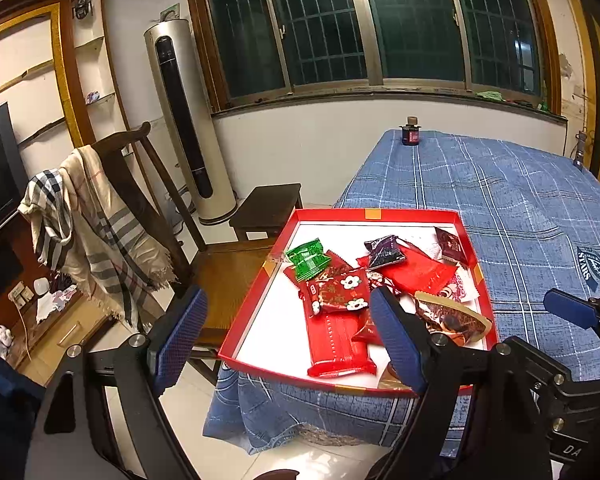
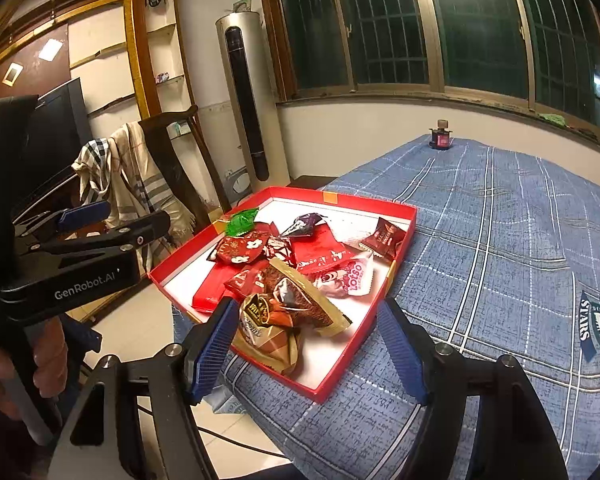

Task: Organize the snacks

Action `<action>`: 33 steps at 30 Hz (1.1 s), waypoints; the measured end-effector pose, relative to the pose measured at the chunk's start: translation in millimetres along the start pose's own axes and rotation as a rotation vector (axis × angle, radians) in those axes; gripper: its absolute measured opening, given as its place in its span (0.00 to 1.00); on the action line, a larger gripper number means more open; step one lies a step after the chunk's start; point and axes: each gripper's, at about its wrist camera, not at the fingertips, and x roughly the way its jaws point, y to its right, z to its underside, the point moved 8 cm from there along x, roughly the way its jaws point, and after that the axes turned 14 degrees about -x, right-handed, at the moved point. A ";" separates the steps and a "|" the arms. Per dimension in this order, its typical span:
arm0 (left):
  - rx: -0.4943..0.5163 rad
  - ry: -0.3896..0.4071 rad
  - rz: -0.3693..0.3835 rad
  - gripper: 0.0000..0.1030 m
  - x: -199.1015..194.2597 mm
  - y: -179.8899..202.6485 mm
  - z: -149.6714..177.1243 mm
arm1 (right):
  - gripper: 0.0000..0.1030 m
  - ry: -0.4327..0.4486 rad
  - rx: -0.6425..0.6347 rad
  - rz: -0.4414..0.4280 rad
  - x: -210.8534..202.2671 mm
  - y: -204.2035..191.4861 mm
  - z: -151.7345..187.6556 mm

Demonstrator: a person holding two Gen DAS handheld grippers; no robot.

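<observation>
While both sets of jaws stand wide and hold nothing, the left gripper (image 1: 288,336) hovers at the near left edge of the red tray (image 1: 260,300) and the right gripper (image 2: 312,344) at its near corner, neither touching a packet. All the snacks in view already lie inside the tray on the blue checked cloth (image 2: 500,260): a green packet (image 1: 306,258) far left, a long red packet (image 1: 336,340) near, a brown chocolate packet (image 2: 296,304) nearest the right gripper, a pink packet (image 2: 346,280) beyond. They lie heaped and overlapping, so gathering looks done; any tidier arranging is probably what remains.
</observation>
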 end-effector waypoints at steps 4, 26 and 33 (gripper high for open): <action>-0.006 0.006 -0.006 0.81 -6.0 -2.5 -0.3 | 0.73 0.020 -0.018 0.013 -10.8 -2.2 -2.5; -0.010 0.006 -0.003 0.81 -8.7 -4.4 1.0 | 0.74 0.027 -0.036 0.020 -15.2 -5.4 -5.6; -0.009 -0.002 0.002 0.81 -3.9 -3.1 1.6 | 0.74 0.020 -0.034 0.015 -11.0 -5.2 -4.1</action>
